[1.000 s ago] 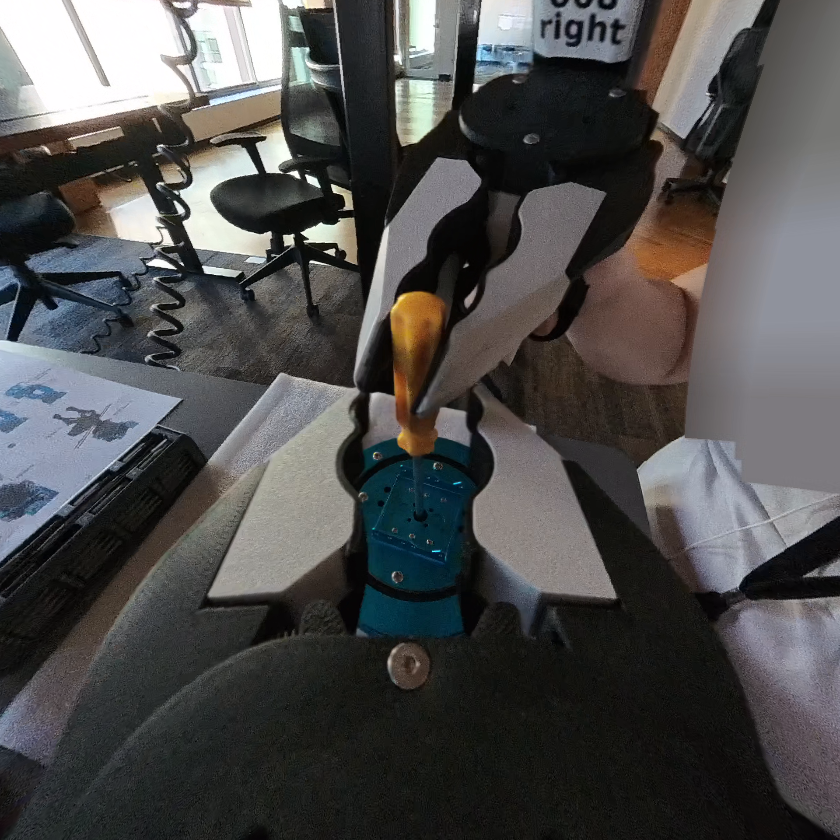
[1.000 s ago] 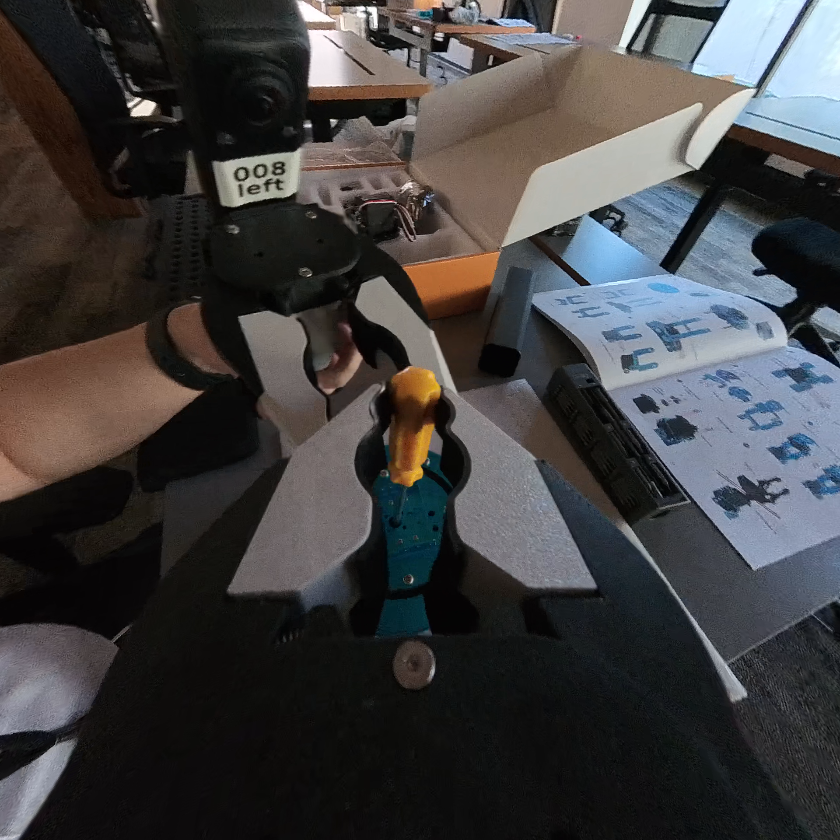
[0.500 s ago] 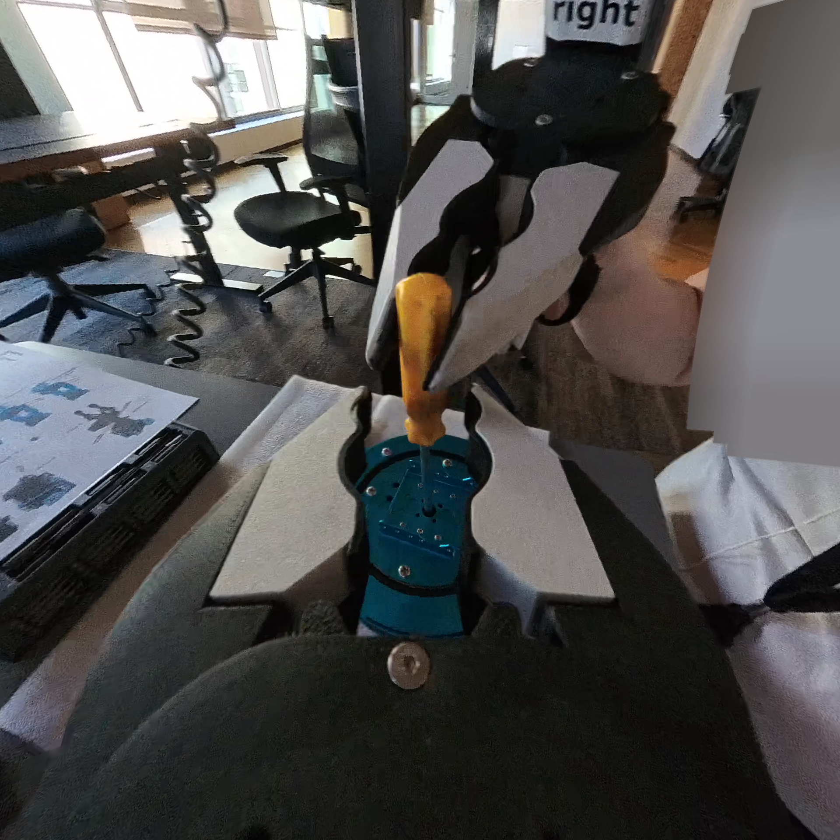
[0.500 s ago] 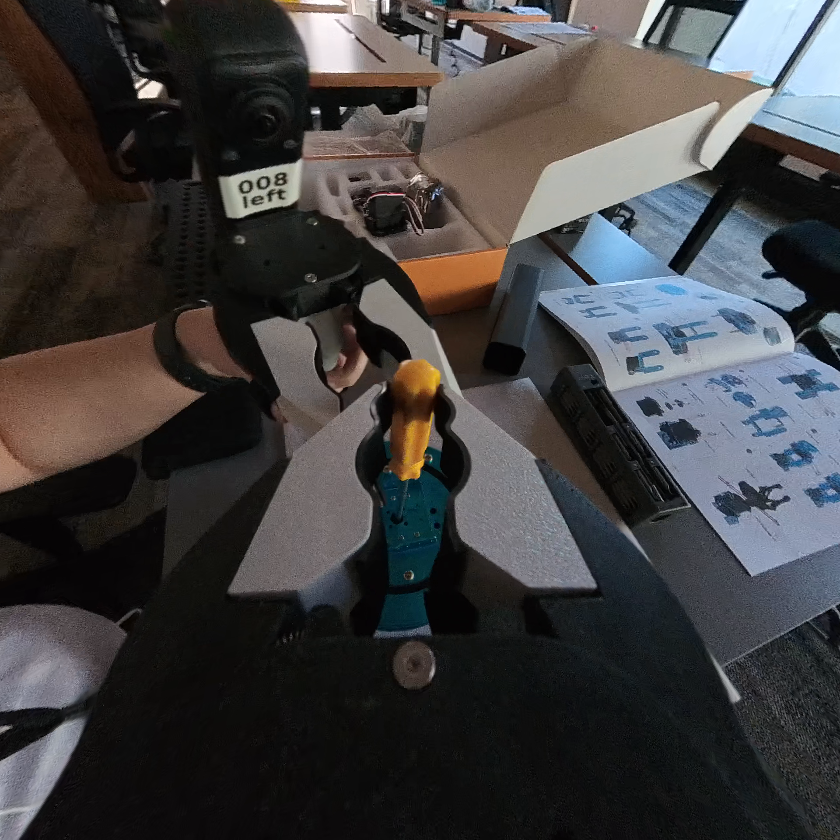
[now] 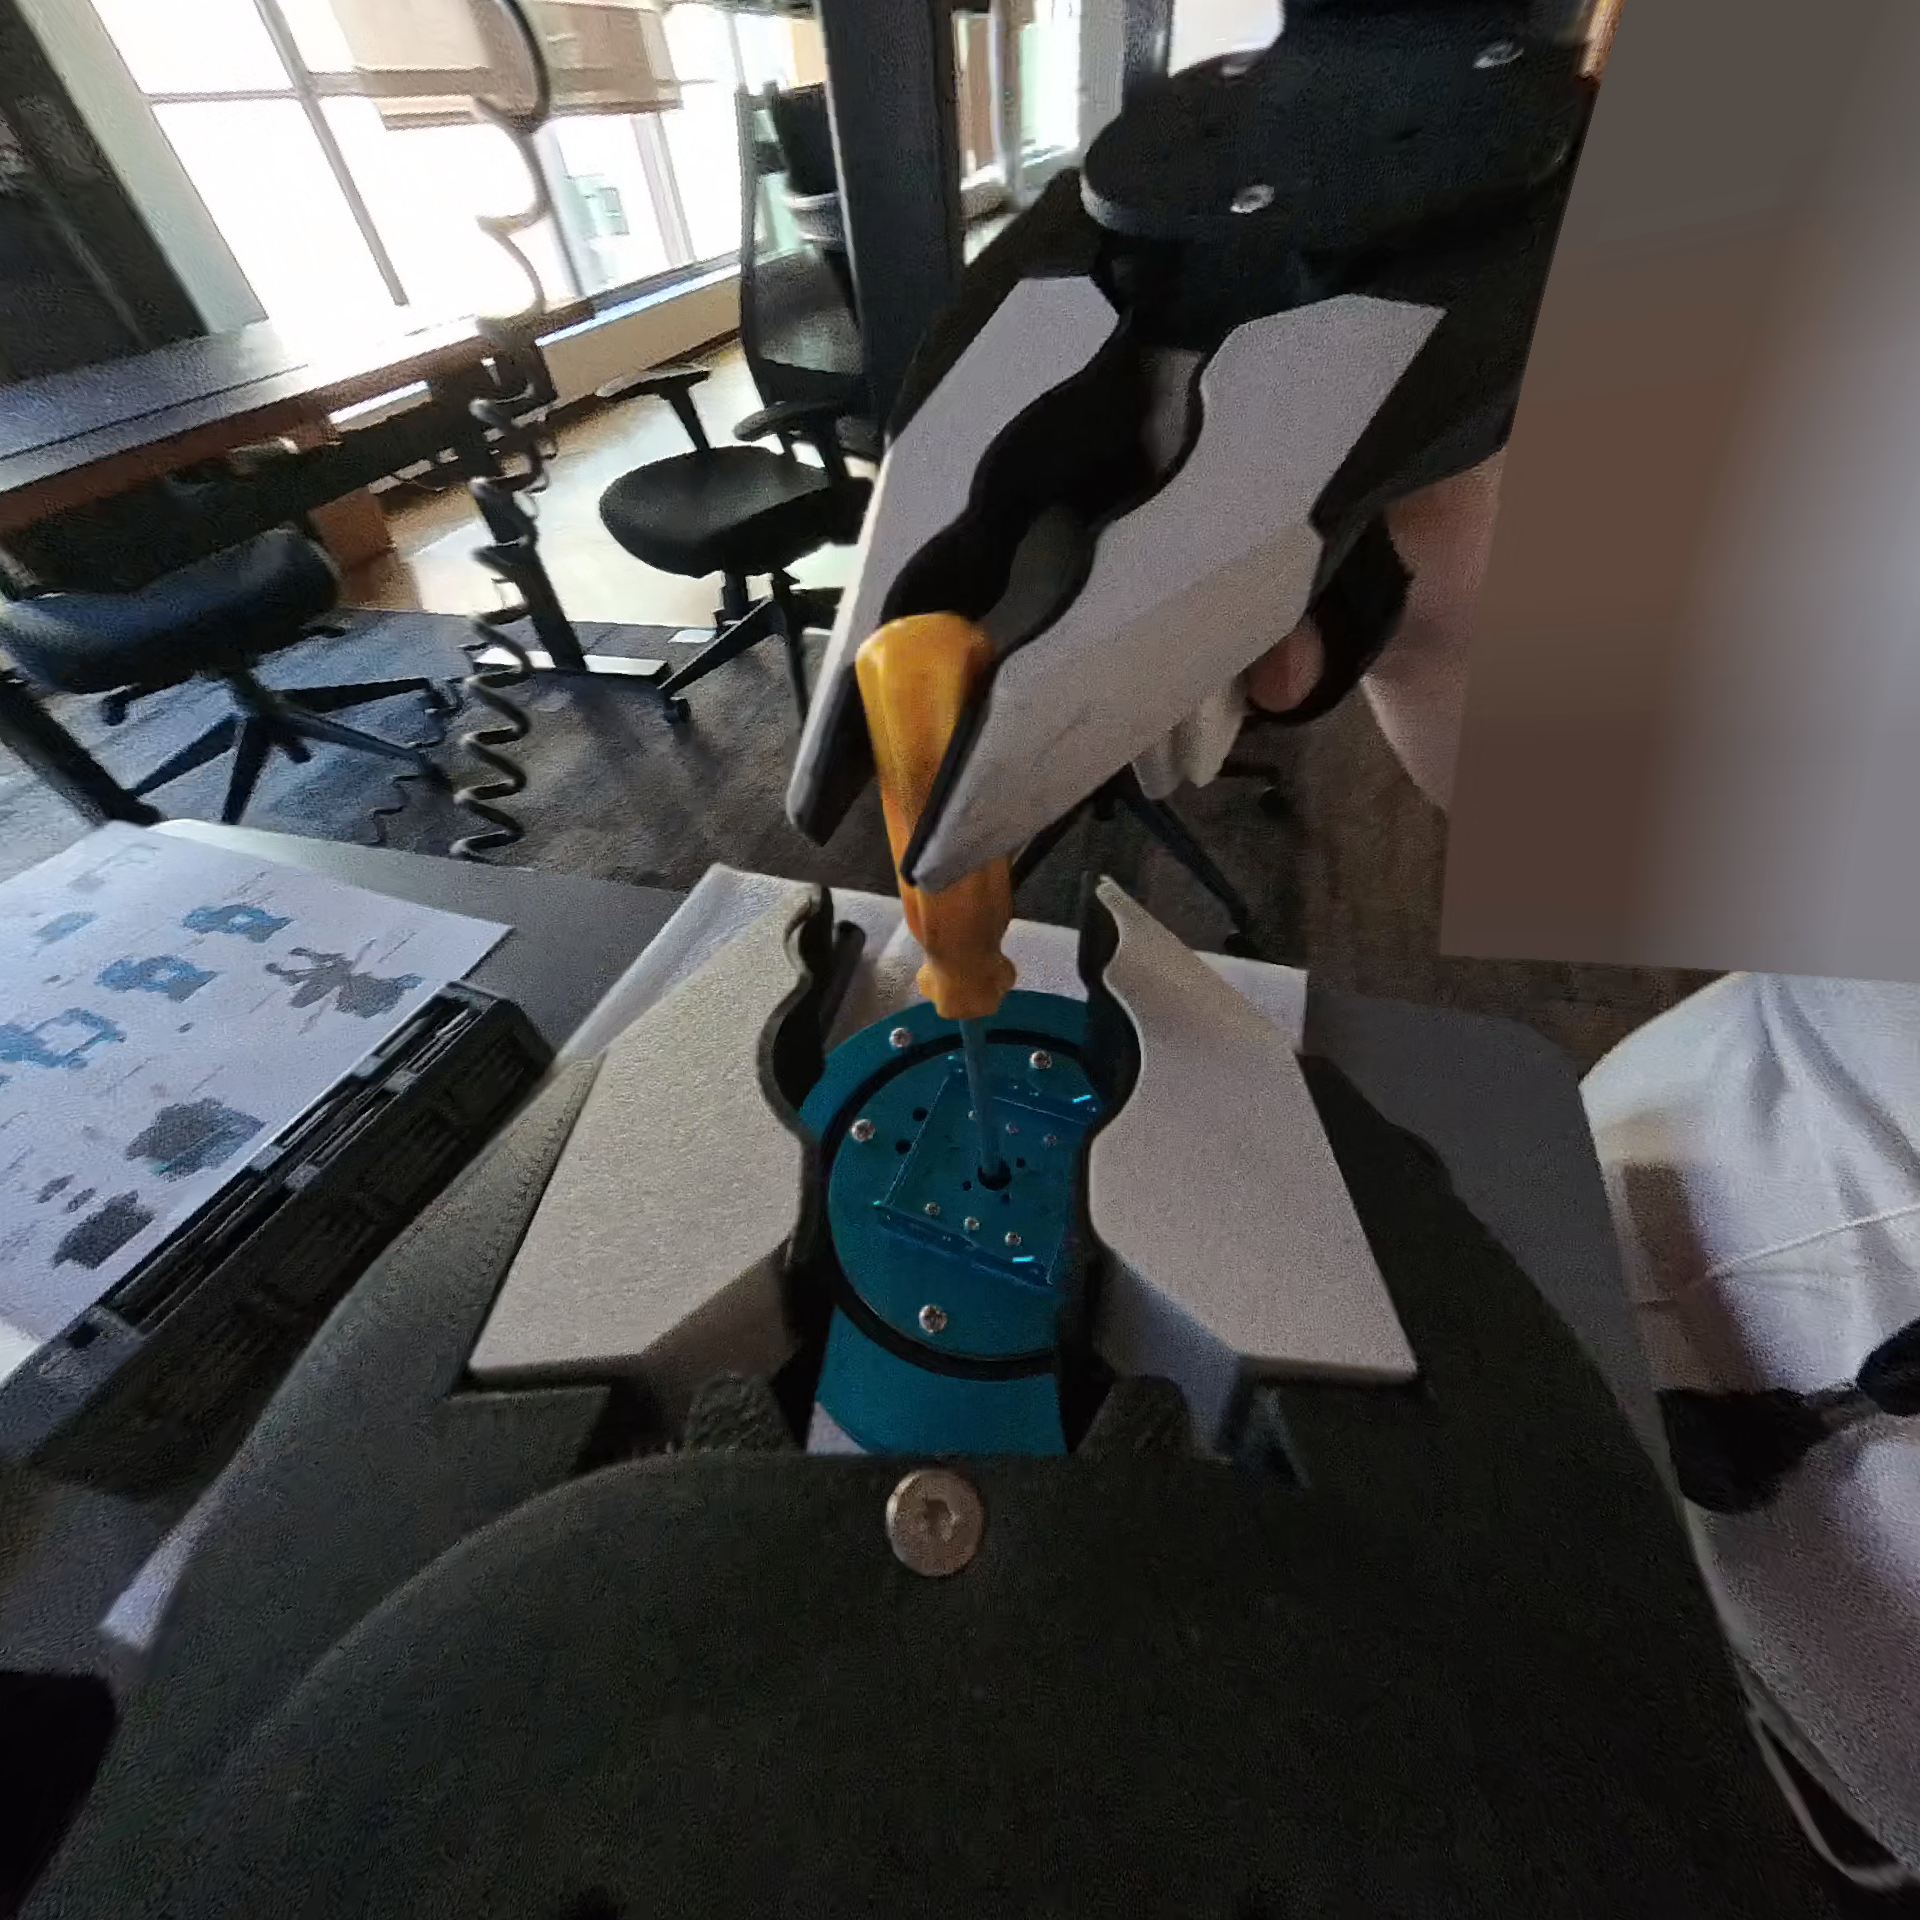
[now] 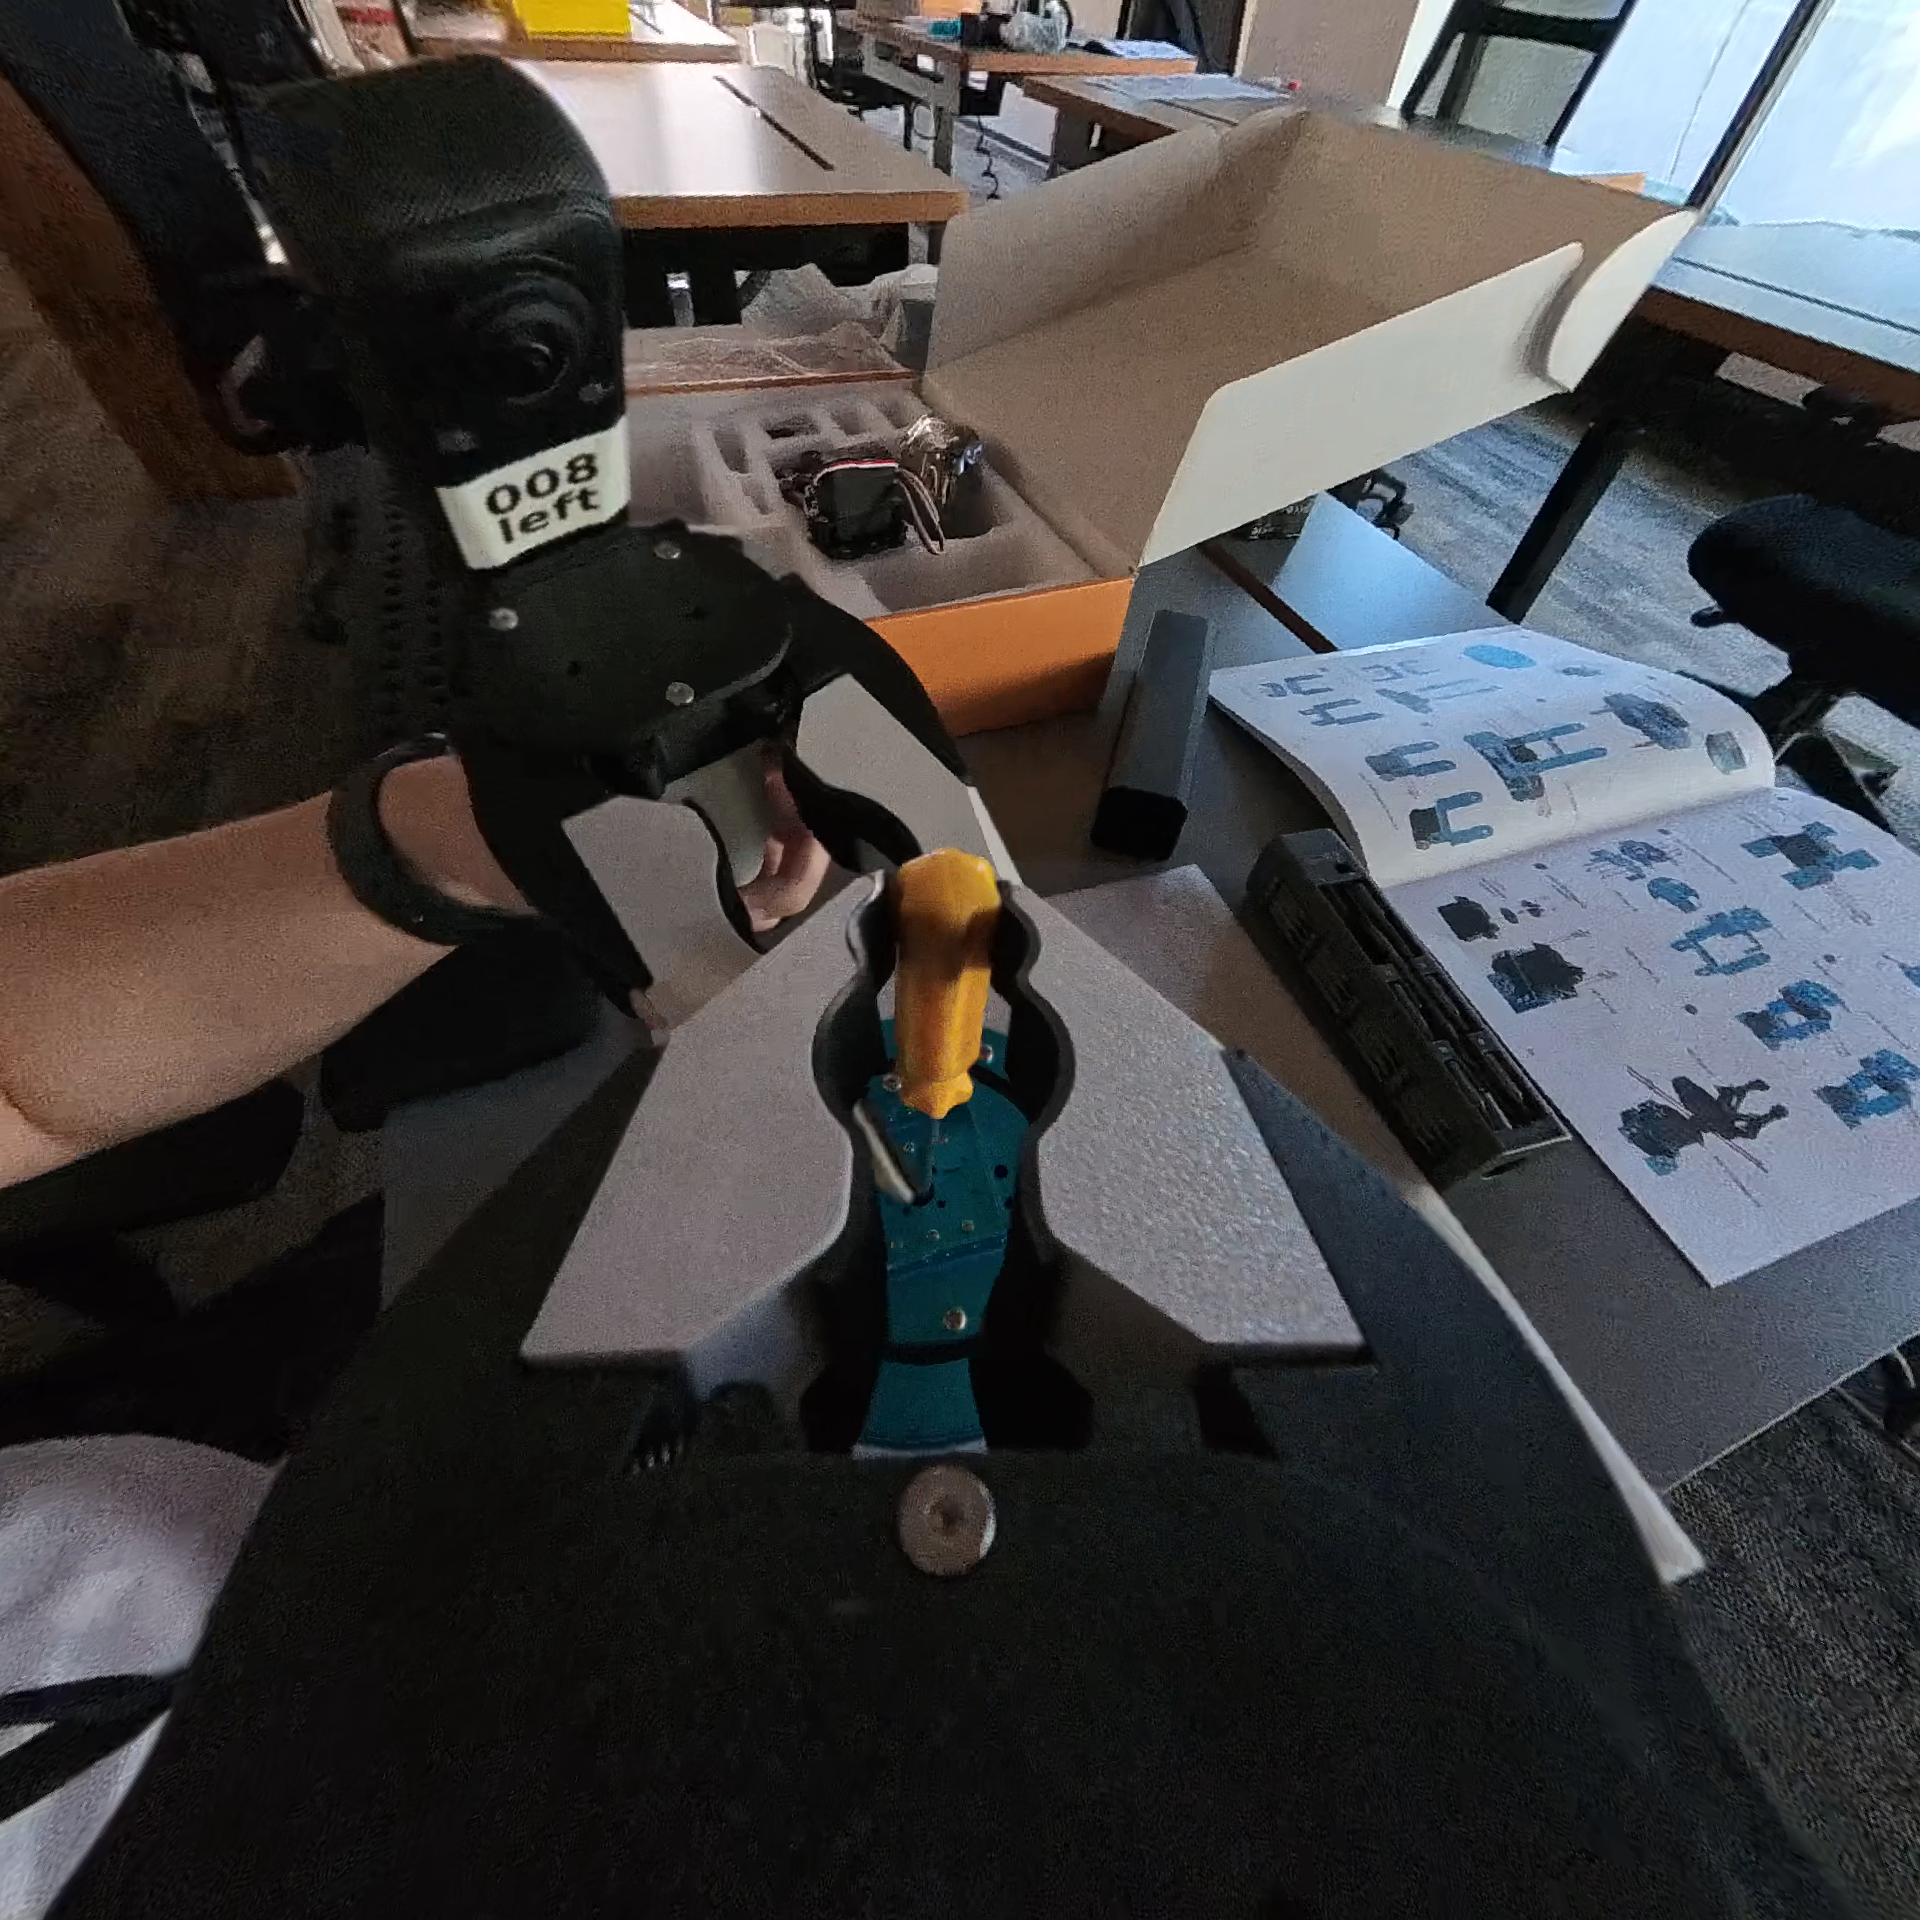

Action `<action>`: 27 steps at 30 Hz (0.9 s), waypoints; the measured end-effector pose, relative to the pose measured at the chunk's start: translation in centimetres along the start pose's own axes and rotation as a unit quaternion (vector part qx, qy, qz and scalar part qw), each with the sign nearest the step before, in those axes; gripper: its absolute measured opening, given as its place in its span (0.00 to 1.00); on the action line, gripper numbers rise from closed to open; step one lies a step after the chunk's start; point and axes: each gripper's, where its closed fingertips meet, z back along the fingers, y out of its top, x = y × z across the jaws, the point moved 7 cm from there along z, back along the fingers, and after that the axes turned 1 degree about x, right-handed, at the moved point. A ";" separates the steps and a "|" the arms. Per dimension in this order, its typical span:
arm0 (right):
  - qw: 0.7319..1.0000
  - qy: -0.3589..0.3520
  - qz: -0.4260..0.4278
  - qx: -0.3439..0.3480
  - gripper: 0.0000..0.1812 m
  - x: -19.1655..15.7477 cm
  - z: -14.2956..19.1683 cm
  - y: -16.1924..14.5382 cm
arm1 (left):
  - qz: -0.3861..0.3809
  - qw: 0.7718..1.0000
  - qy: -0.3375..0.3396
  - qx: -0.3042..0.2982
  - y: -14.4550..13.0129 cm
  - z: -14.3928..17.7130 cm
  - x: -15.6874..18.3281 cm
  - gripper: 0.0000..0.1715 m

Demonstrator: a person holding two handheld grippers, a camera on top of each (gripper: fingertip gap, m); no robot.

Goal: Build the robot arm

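Left wrist view: we see the blue part [image 5: 951,1195] clamped between our left gripper [image 5: 951,1039] fingers, sitting on a white sheet [image 5: 717,914] at the desk edge. It's a round blue metal disc with a square bracket on top and small screws around it. The screwdriver [image 5: 935,790], yellow handle, stands nearly upright with its thin shaft down in the bracket's centre hole. The right gripper [image 5: 873,831] comes in from above, jaws closed on the handle.

Right wrist view: same screwdriver handle [image 6: 940,987] is pinched between the right gripper [image 6: 940,914] fingers, blue part [image 6: 935,1226] below it. The left gripper [image 6: 665,997] body is at left, a hand on its trigger; its tips are hidden here.

Around it: black tray [image 6: 1392,1018] just right of the sheet, open booklet [image 6: 1662,935] beside that, black bar [image 6: 1153,748] behind, open box [image 6: 1039,644] with foam insert further back. Office chairs [image 5: 727,509] on the floor beyond the desk.
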 end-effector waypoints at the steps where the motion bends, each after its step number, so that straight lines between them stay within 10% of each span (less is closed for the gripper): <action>1: 1.000 -0.008 0.000 0.003 0.09 -0.2 -0.1 0.0 | -0.011 1.000 0.021 -0.012 -0.1 -0.1 0.1 0.23; 6: 0.999 0.052 0.013 -0.004 0.21 0.1 0.2 -0.2 | -0.001 0.999 -0.039 -0.020 -0.2 0.0 0.5 0.10; 9: 0.993 0.115 0.036 -0.002 0.10 -0.2 0.3 -0.3 | 0.020 0.995 -0.096 0.015 -0.4 -0.1 0.4 0.10; 14: 1.000 0.025 0.009 -0.008 0.10 0.0 0.1 -0.1 | 0.018 0.998 0.053 0.012 -0.1 0.1 0.1 0.27; 16: 1.000 0.007 0.000 -0.015 0.11 -0.1 0.1 -0.1 | -0.017 0.998 0.066 -0.002 0.2 0.0 0.9 0.10; 20: 0.990 0.087 0.090 -0.061 0.20 0.4 1.0 1.4 | -0.002 1.000 0.019 -0.008 0.2 0.1 0.8 0.10; 27: 0.865 0.269 0.379 -0.190 0.22 0.6 0.6 4.6 | 0.013 1.000 0.007 0.014 -0.1 0.6 0.3 0.10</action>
